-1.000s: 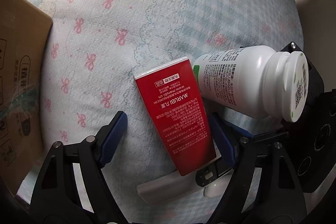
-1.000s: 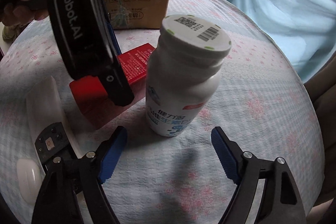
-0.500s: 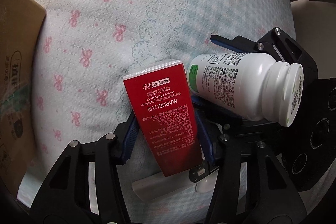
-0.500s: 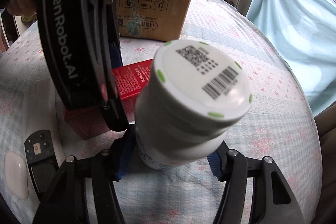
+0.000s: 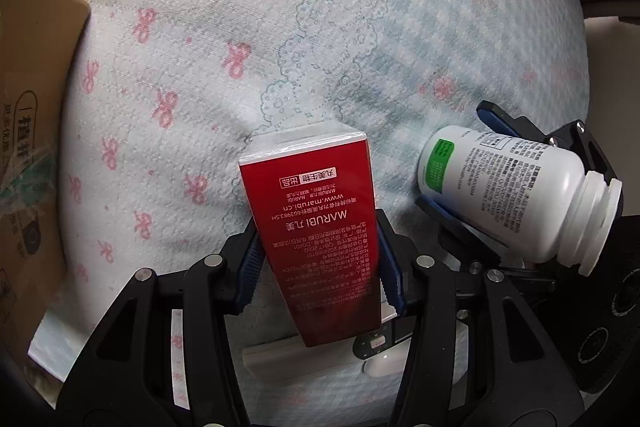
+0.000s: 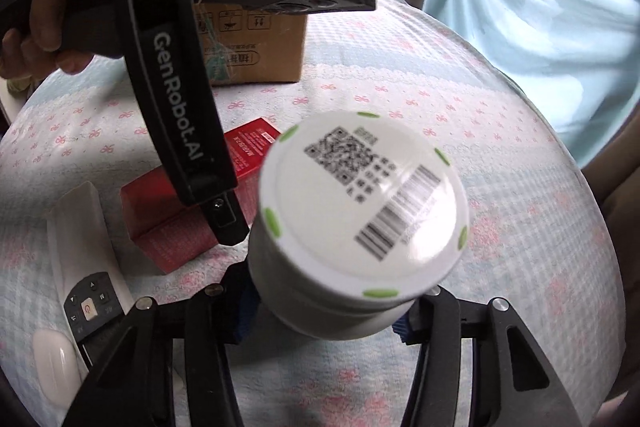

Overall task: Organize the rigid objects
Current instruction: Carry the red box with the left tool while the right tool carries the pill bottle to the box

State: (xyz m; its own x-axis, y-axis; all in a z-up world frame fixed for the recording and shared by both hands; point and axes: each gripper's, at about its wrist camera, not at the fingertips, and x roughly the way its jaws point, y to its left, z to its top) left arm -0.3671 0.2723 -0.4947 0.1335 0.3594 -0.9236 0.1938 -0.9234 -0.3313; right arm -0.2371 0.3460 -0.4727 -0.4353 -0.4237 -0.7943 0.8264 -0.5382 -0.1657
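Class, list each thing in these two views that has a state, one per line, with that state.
Left gripper: shut on red box.
Red box: gripped.
Right gripper: shut on white bottle.
White bottle: capped, gripped.
Cardboard box: closed.
Remote control: lying flat.

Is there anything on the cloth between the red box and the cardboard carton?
No. In the left wrist view, only bare bow-print tablecloth lies between the red box and the cardboard carton; the right wrist view partly hides that stretch.
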